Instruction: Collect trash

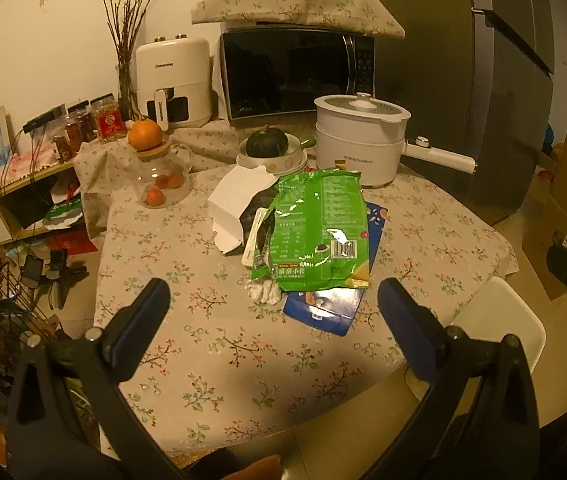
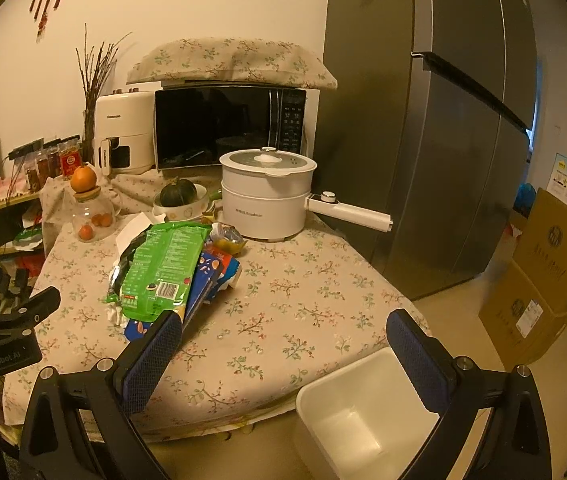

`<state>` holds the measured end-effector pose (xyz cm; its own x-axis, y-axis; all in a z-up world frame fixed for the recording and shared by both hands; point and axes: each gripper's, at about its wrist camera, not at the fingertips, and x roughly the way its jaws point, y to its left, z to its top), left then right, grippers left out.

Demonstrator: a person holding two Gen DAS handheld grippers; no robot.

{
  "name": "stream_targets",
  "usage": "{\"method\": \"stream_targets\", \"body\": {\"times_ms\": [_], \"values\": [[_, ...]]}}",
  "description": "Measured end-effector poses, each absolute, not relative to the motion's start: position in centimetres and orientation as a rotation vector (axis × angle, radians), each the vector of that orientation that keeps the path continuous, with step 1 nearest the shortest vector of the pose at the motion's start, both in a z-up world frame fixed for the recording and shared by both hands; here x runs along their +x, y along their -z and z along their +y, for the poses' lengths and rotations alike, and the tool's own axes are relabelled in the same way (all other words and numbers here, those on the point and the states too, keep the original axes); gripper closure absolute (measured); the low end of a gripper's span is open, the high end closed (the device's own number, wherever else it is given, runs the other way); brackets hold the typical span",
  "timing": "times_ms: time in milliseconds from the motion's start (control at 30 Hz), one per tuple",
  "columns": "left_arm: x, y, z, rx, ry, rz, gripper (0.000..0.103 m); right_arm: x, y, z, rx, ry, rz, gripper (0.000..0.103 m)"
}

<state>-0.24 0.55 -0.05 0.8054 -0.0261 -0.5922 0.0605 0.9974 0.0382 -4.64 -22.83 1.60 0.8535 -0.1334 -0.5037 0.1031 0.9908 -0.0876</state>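
A pile of trash lies on the floral tablecloth (image 1: 219, 344): a green snack bag (image 1: 321, 228) on top, a blue wrapper (image 1: 325, 308) under it, a torn white paper box (image 1: 239, 200), a crumpled white tissue (image 1: 261, 290). The green bag (image 2: 163, 264) and a yellow wrapper (image 2: 227, 238) also show in the right wrist view. A white bin (image 2: 367, 412) stands on the floor by the table's near right edge. My left gripper (image 1: 273, 304) is open and empty, short of the pile. My right gripper (image 2: 283, 344) is open and empty, above the table's near edge beside the bin.
A white electric pot (image 1: 359, 140) with a long handle, a bowl holding a dark squash (image 1: 267, 148), a glass jar with an orange (image 1: 151, 160), a microwave (image 1: 295, 72) and an air fryer (image 1: 173, 80) stand at the back. A fridge (image 2: 443, 120) and cardboard boxes (image 2: 543, 280) are on the right.
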Motion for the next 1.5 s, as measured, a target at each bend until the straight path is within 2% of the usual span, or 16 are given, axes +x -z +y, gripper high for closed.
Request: {"method": "stream_targets", "body": {"times_ms": [1500], "values": [[-0.14, 0.54, -0.09, 0.070, 0.052, 0.656, 0.000, -4.25, -1.08, -23.08, -0.065, 0.143, 0.565, 0.000]]}}
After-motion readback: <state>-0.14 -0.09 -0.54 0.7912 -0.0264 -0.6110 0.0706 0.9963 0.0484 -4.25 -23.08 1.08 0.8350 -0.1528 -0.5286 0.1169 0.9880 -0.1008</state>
